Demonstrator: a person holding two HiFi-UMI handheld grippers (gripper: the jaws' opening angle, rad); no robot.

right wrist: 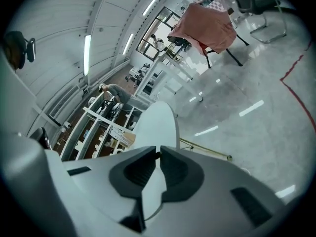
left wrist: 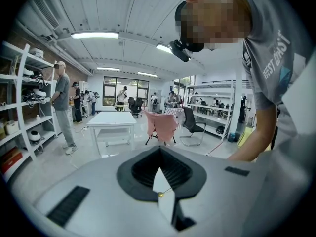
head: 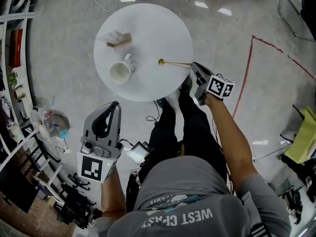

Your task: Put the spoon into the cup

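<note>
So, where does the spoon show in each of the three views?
Head view: spoon at the right side of the table, handle end at the right gripper.
Left gripper view: spoon as a small gold dot in the gap between the jaws.
Right gripper view: spoon as a thin gold line just right of the jaw tips.
Shared landmark: the table, round and white, in all three views.

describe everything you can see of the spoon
The spoon is slim and gold, metal by its shine, with a small round bowl and a long, thin, straight handle. It lies flat on the round white table near the edge. Its bowl points toward the white cup but is well apart from it. The handle's end reaches the table's edge, where the right gripper appears to have its jaws closed on it.
</note>
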